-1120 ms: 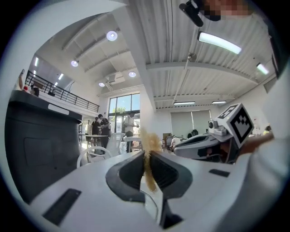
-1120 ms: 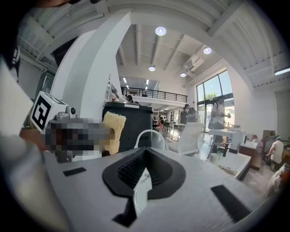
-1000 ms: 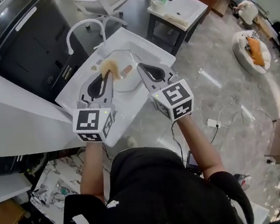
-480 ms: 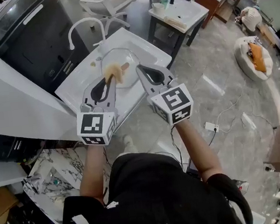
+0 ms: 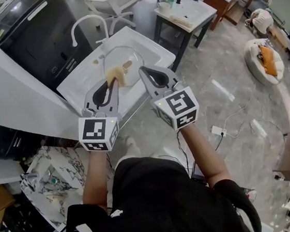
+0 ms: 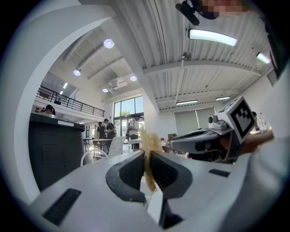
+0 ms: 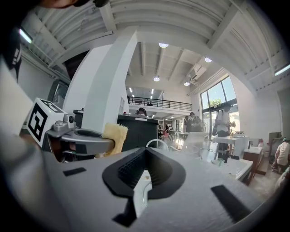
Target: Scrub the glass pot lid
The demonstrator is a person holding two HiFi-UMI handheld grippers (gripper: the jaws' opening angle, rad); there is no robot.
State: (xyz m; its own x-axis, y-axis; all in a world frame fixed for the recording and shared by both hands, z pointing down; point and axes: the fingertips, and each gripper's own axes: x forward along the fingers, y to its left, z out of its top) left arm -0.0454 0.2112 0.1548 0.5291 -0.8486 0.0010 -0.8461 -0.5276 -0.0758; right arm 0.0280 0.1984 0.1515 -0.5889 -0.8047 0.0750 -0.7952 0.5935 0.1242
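White arched faucet (image 5: pixel 85 22) stands at the far-left edge of the white rectangular sink (image 5: pixel 149 42). Left gripper (image 5: pixel 113 83): jaws pinching a yellow fibrous sponge (image 5: pixel 115 73), which sticks out past the tips. Round clear glass pot lid (image 5: pixel 122 55) lies in the sink basin, knob up. Sponge sits over its near edge; contact looks likely, but the head view can't confirm it. Right gripper (image 5: pixel 142 71) is just beside the sponge, jaws pressed together, nothing between them, tips by the lid's near-right rim.

The white sink (image 5: pixel 151 45) holds the glass pot lid (image 5: pixel 130 54) in its basin; a curved faucet (image 5: pixel 88 17) rises behind.
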